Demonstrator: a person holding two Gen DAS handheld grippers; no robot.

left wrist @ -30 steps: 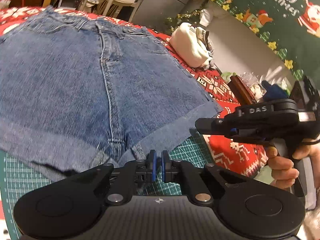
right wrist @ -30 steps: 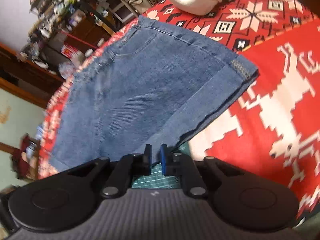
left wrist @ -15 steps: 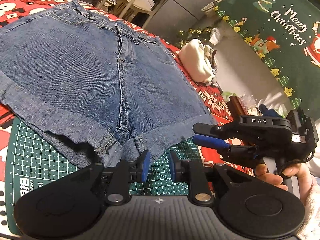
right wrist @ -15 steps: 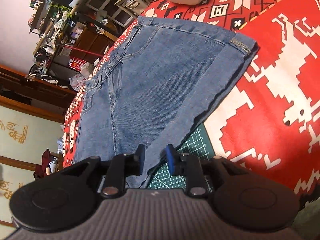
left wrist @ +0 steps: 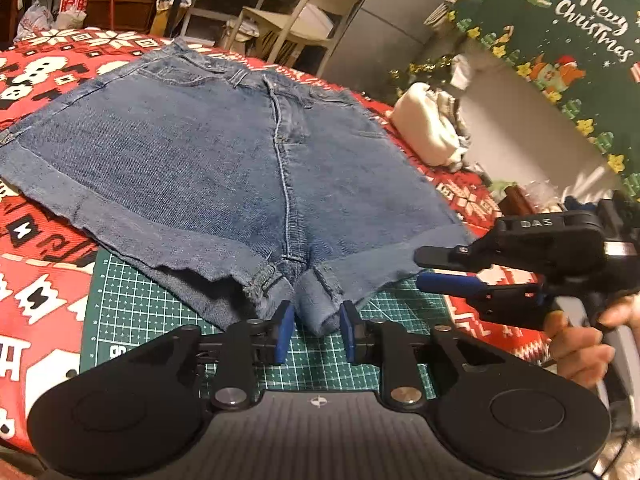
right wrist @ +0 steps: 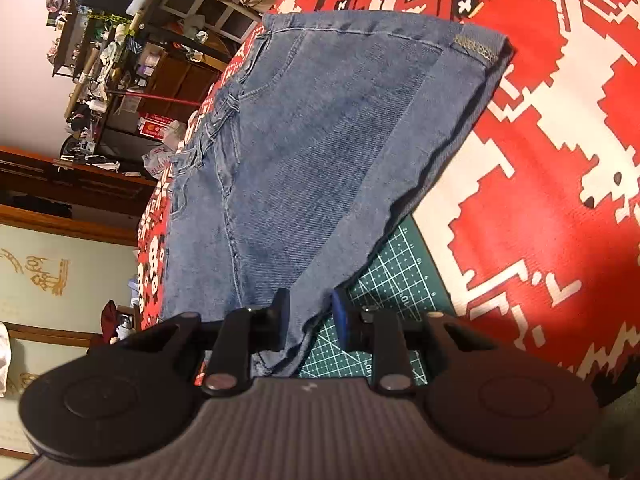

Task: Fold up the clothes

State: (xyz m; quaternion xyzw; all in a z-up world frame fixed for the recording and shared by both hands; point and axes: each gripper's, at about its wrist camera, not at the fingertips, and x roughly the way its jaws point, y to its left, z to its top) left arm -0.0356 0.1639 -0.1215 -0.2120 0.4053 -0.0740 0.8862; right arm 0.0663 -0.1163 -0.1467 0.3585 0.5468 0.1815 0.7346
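On the worktop (left wrist: 48, 240) the denim shorts (left wrist: 224, 168) lie spread flat. Left gripper (left wrist: 314, 330) gapes around the crotch; right gripper (right wrist: 310, 322) gapes over the hem. Each should probably bite deep, through both layers.

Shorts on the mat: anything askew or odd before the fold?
Mostly flat. The denim shorts have one oddity: by the crotch, the hem is bunched and frayed over the green cutting mat. No damage visible.
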